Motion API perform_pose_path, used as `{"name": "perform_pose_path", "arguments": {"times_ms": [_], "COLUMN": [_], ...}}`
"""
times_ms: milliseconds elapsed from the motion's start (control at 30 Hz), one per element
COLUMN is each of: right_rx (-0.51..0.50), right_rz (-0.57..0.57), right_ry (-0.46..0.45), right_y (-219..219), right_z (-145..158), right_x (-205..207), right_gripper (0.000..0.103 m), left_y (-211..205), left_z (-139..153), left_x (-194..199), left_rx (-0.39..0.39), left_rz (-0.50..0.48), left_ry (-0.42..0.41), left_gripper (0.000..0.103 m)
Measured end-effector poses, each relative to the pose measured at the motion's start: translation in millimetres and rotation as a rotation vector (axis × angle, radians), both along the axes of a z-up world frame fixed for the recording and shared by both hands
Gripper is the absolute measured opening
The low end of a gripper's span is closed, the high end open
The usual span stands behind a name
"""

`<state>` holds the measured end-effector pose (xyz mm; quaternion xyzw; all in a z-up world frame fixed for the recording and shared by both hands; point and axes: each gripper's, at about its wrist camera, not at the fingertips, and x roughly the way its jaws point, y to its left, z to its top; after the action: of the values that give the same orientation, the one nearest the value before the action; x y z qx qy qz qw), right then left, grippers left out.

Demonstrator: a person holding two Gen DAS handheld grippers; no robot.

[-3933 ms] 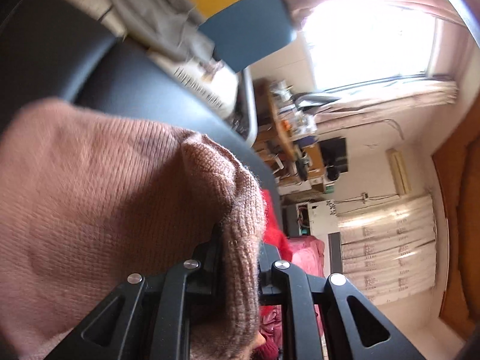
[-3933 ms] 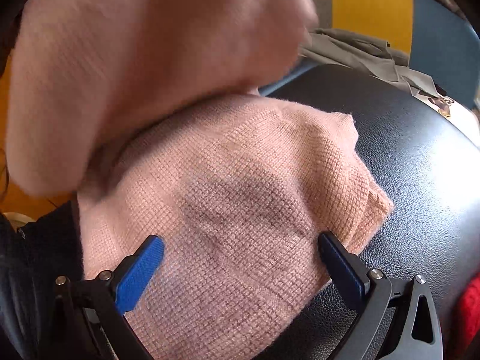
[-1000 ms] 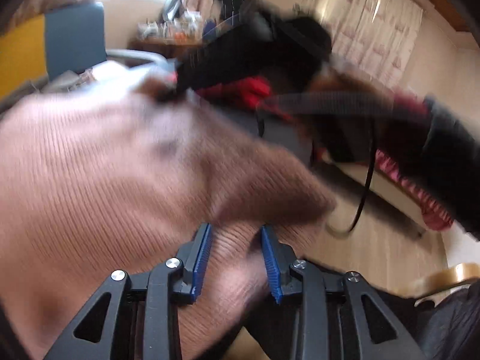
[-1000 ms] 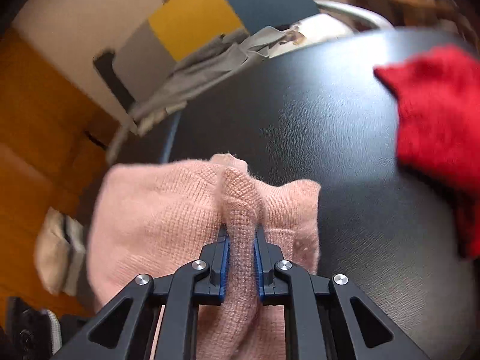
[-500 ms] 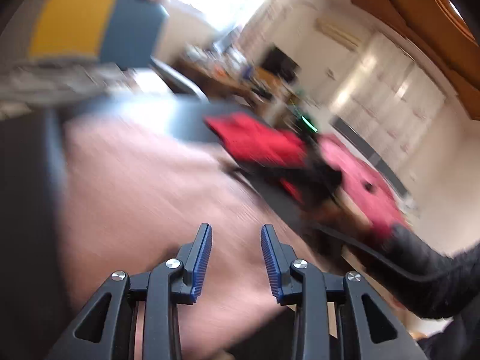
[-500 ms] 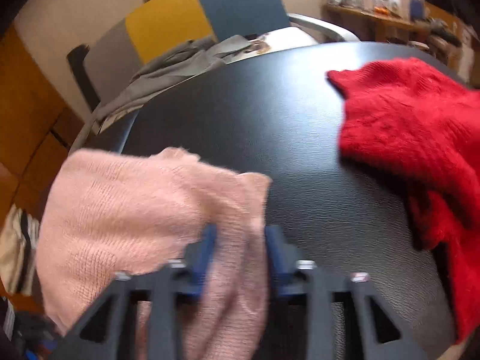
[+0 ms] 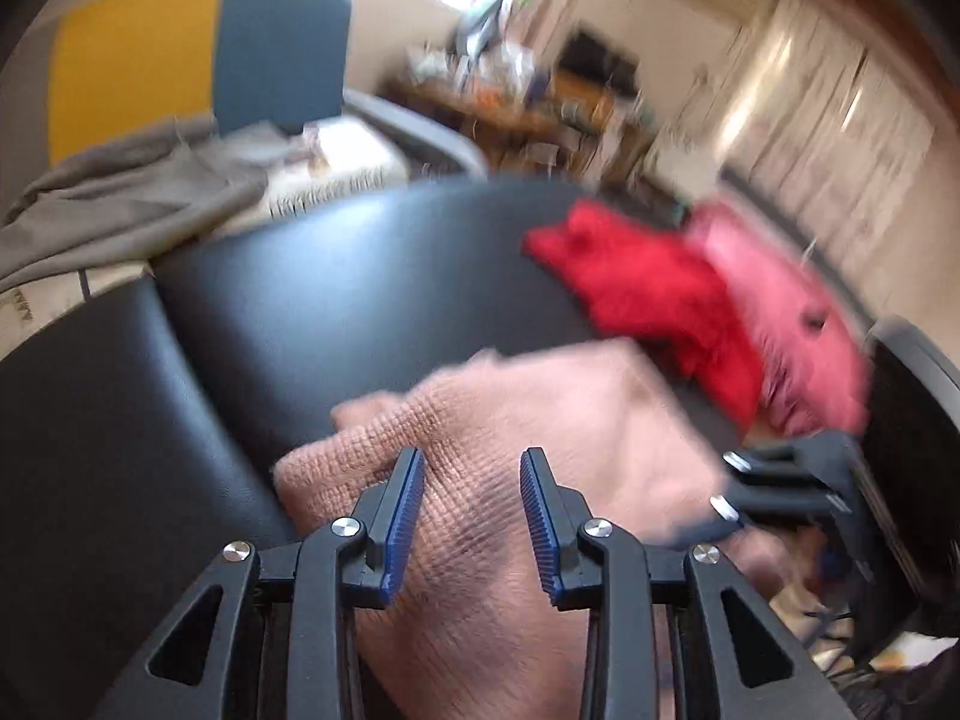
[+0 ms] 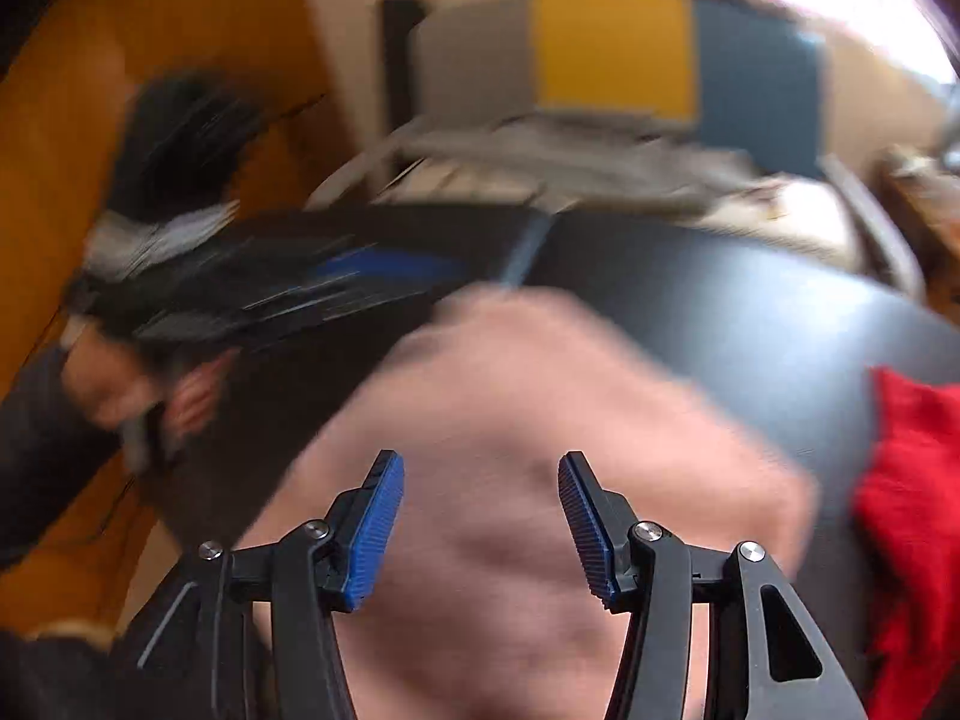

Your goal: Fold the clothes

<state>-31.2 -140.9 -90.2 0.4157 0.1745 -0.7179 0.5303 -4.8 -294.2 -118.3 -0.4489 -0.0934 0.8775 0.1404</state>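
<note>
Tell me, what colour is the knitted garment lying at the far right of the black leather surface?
Bright red; the left wrist view shows it best.

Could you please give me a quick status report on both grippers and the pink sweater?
Left gripper open, right gripper open, jaws just widened. Pink sweater lying bunched on black table, released. Red garment alongside, not obstructing.
</note>
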Motion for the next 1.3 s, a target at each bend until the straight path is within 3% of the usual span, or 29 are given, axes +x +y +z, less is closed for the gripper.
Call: {"name": "perform_pose_path", "arguments": {"times_ms": [67,133,233,300,433,500,600,700,767,867,967,1167,1300], "right_rx": [0.048,0.096,0.125,0.067,0.016,0.025,0.017,-0.137,-0.226,-0.283,-0.328,-0.304,-0.355], "right_rz": [0.034,0.029,0.02,0.017,0.023,0.045,0.015,-0.095,-0.173,-0.295,-0.4,-0.529,-0.523], "right_ry": [0.004,0.067,0.302,0.39,0.384,0.376,0.261,0.119,0.022,-0.21,-0.451,-0.601,-0.68], "right_y": [-2.5,3.6,17.3,30.3,34.0,33.5,39.1,66.6,89.3,120.7,157.6,178.6,168.3], "right_z": [-20.5,-42.3,-69.7,-82.6,-83.5,-79.0,-62.5,-30.8,-16.0,-18.6,-50.0,-98.1,-111.1], "right_x": [21.3,39.7,67.0,76.0,68.5,65.4,48.8,23.4,4.1,-37.3,-69.5,-93.5,-107.3], "right_gripper": [0.055,0.056,0.056,0.056,0.058,0.063,0.073,0.083,0.103,0.103,0.103,0.103,0.103], "left_y": [2.0,1.6,1.1,-2.5,-17.8,-30.1,-50.4,-66.3,-71.1,-73.0,-74.2,-64.5,-48.1], "left_z": [-21.1,-36.4,-48.8,-48.1,-36.8,-27.3,-20.0,-34.2,-44.3,-62.5,-79.8,-84.2,-87.2], "left_x": [-14.0,-21.3,-12.2,-2.6,20.8,39.8,68.7,91.8,104.5,116.4,118.5,91.5,64.7], "left_rx": [0.006,0.038,0.076,0.135,0.279,0.339,0.376,0.453,0.476,0.55,0.665,0.687,0.627], "left_rz": [-0.005,0.015,0.07,0.116,0.218,0.258,0.299,0.298,0.302,0.302,0.303,0.275,0.2], "left_ry": [-0.067,-0.098,-0.061,-0.045,0.046,0.093,0.122,0.064,0.035,0.007,-0.015,-0.014,-0.052], "left_gripper": [0.035,0.036,0.036,0.036,0.036,0.046,0.057,0.06,0.06,0.06,0.062,0.07,0.079]}}
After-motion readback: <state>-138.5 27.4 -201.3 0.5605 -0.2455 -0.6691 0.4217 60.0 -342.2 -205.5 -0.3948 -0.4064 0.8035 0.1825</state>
